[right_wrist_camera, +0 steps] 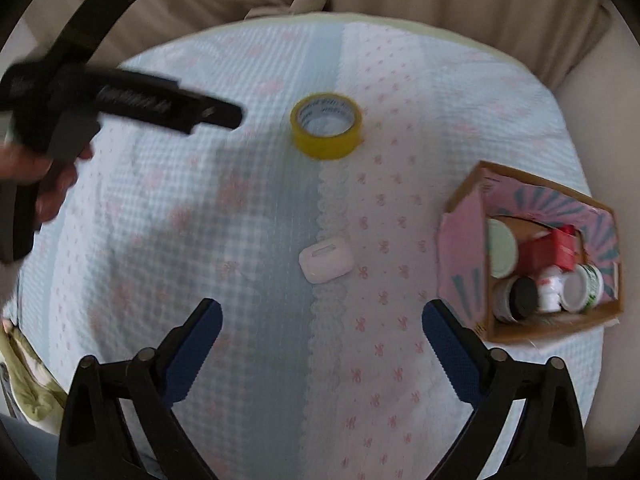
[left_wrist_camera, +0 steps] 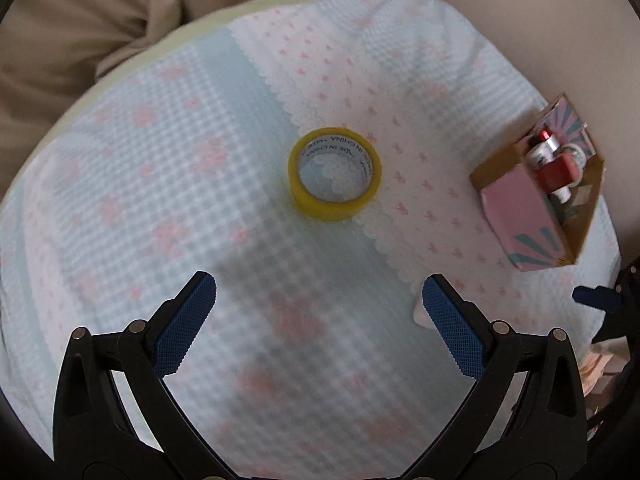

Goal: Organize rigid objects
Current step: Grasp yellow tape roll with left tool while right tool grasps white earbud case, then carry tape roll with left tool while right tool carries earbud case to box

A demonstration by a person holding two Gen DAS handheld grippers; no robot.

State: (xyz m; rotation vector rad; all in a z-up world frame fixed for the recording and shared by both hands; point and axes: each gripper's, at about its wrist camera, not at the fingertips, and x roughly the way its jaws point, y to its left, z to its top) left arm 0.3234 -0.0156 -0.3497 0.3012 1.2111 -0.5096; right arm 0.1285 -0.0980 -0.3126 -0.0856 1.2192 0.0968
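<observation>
A yellow tape roll (left_wrist_camera: 334,174) lies flat on the patterned cloth; it also shows in the right wrist view (right_wrist_camera: 326,125). A white earbud case (right_wrist_camera: 326,260) lies nearer, just ahead of my right gripper (right_wrist_camera: 322,338), which is open and empty. My left gripper (left_wrist_camera: 319,304) is open and empty, short of the tape roll. A pink cardboard box (right_wrist_camera: 528,252) at the right holds several jars and a red item; it also shows in the left wrist view (left_wrist_camera: 540,188). A sliver of the earbud case (left_wrist_camera: 419,312) peeks from behind the left gripper's right finger.
The cloth (left_wrist_camera: 160,200) covers a cushion with beige bedding (left_wrist_camera: 80,20) behind it. The left gripper's body and the hand holding it (right_wrist_camera: 120,100) hang over the cloth's left side in the right wrist view. The right gripper's tip (left_wrist_camera: 596,298) shows at the left wrist view's right edge.
</observation>
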